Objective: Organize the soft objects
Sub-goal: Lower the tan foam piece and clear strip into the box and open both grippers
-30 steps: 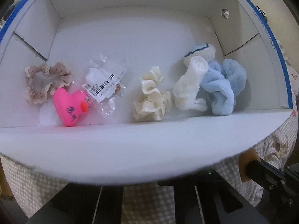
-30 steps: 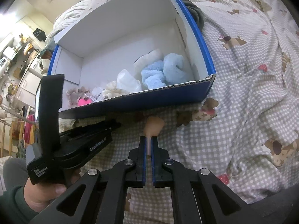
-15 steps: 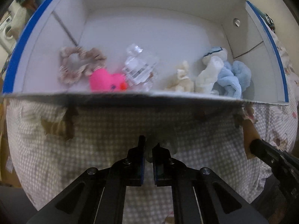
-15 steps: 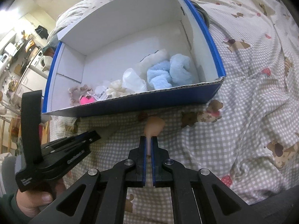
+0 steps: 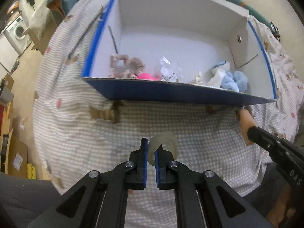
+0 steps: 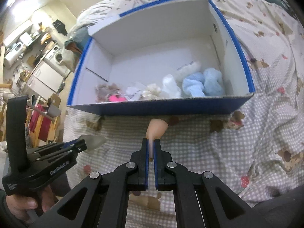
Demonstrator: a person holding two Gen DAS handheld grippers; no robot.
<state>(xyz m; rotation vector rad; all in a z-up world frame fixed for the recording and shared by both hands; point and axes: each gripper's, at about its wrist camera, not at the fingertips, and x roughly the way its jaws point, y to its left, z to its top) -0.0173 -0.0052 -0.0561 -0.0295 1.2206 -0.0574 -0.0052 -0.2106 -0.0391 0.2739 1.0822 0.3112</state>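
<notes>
The left gripper [image 5: 150, 152] and the right gripper [image 6: 151, 148] both point steeply downward with jaws clamped; a hand [image 6: 28, 203] grasps the left one's handle.

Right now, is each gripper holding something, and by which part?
Left gripper is shut on the lower edge of a pale translucent soft piece. Right gripper is shut on the narrow lower end of a peach-coloured soft piece.

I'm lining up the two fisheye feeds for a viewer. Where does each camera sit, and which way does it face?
Left wrist: on the left gripper, angled down past a greyish soft piece in its jaws toward the blue-and-white cardboard box; right gripper at right.
Right wrist: on the right gripper, angled down over a peach soft piece toward the box; left gripper and hand at left.
Shared: box, checked bedspread, both grippers.
</notes>
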